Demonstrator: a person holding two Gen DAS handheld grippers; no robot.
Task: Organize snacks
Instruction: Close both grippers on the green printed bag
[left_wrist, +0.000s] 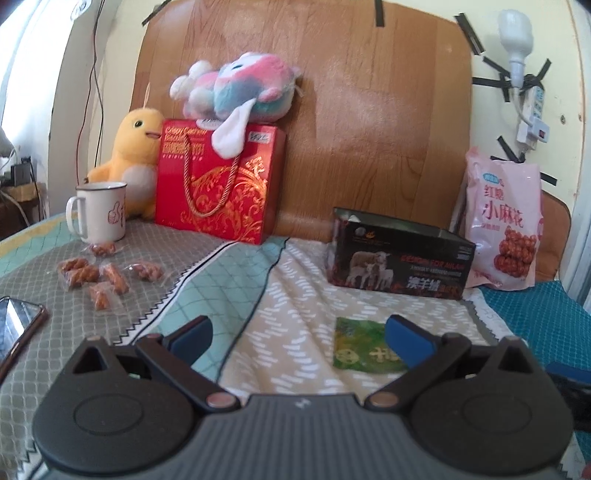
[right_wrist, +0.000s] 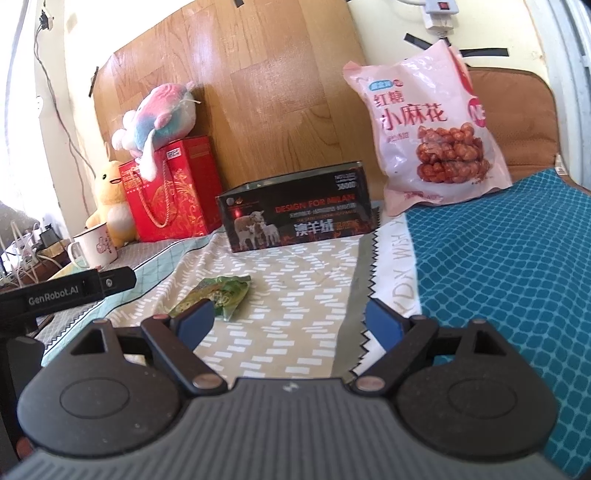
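Snack packet (left_wrist: 364, 343), green, is lying on the cloth just ahead of both released grippers: left gripper (left_wrist: 299, 332) and right gripper (right_wrist: 290, 319).

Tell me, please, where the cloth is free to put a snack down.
Free: the beige cloth between the green packet and the black box, and the teal mat below the pink bag. Crowded: the twist snacks beside the mug.
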